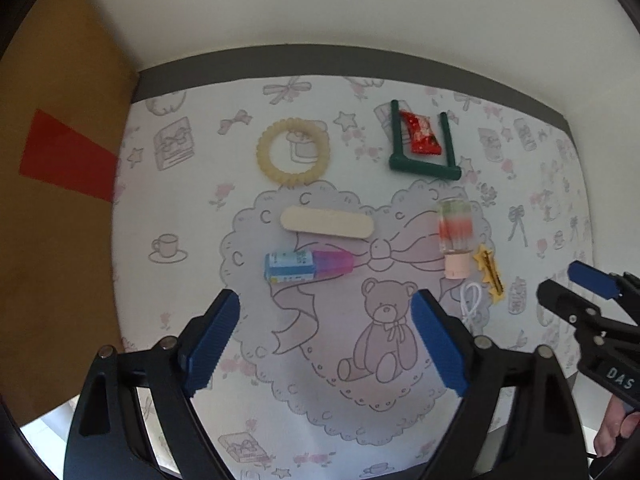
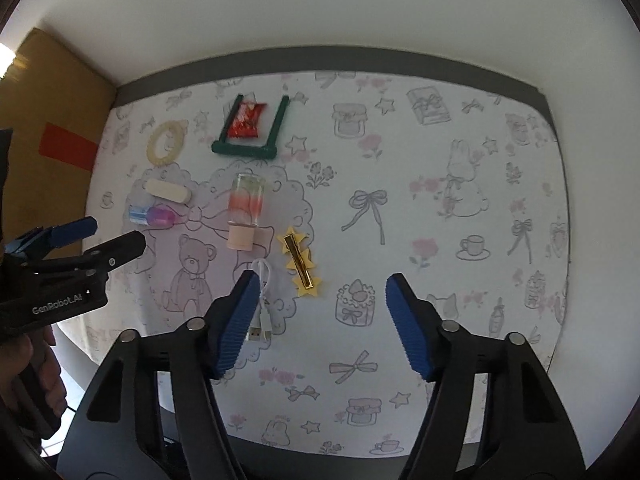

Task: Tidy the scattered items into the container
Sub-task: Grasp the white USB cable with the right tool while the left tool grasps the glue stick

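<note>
Nearest the cameras, both claws hang above the worktop, which is covered by a printed cloth, and point down at it. The left claw has its blue pads spread wide with nothing between them, only the teddy-bear print below. The right claw is also apart and empty; its left pad sits over a coiled white cable, which it partly hides.

Just beyond the right claw lies a gold hair clip on yellow stars, flat and slanted, near the cable and within easy reach, so either looks a likely first pick for that hand. Just ahead of the left claw a small blue-and-pink bottle lies on its side, and past it a pale nail file lies flat; both seem set for that hand. To their right a clear tube with a pink cap lies on its side, cap toward the near edge.

Farther on, toward the far edge, a beige spiral hair tie lies flat. Beside it stands the dark green container, a low frame open on its far side, already holding a red snack packet. Everything else is loose on the cloth, so the tidying has barely begun. A brown cardboard box borders the worktop's left edge
</note>
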Demonstrator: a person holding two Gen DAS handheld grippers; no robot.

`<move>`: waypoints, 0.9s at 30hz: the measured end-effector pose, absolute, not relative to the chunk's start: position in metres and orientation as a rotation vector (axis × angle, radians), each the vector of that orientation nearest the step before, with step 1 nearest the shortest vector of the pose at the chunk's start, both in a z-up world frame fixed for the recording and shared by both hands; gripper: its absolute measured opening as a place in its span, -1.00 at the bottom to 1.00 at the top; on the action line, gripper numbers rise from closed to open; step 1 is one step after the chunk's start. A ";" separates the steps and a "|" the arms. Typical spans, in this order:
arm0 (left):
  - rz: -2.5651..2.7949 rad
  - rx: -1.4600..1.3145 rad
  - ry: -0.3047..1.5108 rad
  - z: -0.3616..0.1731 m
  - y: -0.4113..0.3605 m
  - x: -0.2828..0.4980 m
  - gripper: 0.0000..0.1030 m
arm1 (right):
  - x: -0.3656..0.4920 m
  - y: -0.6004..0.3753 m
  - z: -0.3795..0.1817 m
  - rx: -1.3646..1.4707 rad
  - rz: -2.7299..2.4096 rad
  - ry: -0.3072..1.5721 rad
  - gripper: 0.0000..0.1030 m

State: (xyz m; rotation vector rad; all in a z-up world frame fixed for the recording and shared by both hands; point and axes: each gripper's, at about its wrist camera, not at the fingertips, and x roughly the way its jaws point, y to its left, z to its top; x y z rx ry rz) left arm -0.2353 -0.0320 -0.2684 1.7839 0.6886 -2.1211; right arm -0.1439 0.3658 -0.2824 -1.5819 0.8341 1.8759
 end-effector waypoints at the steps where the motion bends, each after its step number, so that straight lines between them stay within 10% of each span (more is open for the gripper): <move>1: -2.116 1.792 0.696 -0.271 -0.032 -0.236 0.68 | -0.145 0.366 -0.286 -1.590 1.871 0.842 0.21; 27: -2.055 1.933 0.612 -0.311 -0.051 -0.246 0.47 | -0.181 0.328 -0.343 -1.801 1.806 0.947 -0.08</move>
